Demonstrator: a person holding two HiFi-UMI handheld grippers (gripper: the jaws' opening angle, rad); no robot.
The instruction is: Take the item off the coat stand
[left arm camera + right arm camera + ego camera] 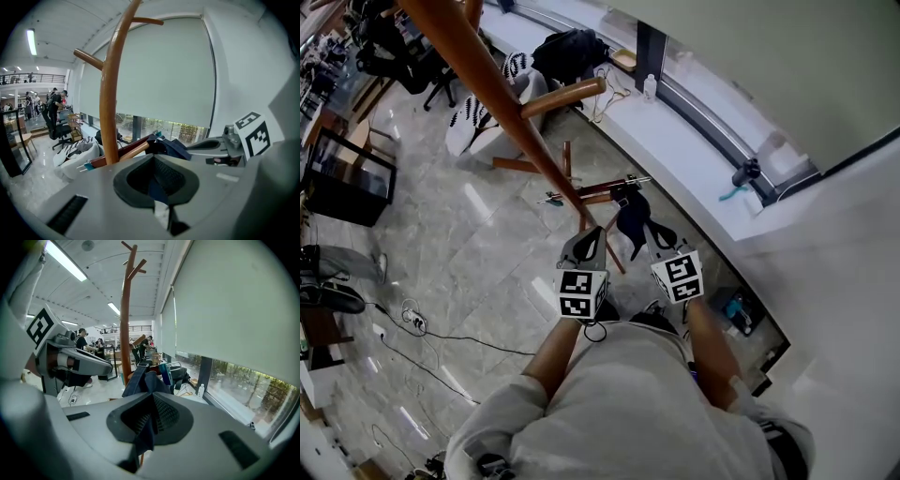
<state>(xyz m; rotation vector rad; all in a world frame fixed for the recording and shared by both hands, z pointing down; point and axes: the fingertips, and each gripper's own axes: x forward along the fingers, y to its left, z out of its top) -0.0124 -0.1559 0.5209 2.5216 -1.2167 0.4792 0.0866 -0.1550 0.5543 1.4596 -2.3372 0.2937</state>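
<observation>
Only print I can make out is the black-and-white square marker pattern on each gripper's cube (581, 292). Nothing on the item itself is legible.

Left gripper (588, 240): jaws clenched, with a strip of the dark blue fabric item (630, 217) pinched between them. Right gripper (660, 239): same deal, jaws squeezed tight on another bit of the same dark blue fabric, which runs up and away from them like a strap.

The item is stretched between the two grippers, sitting right by the tip of a low peg (136, 151) on the wooden coat stand (502, 98). I honestly can't tell if it's hooked on that peg or just beside it.
</observation>
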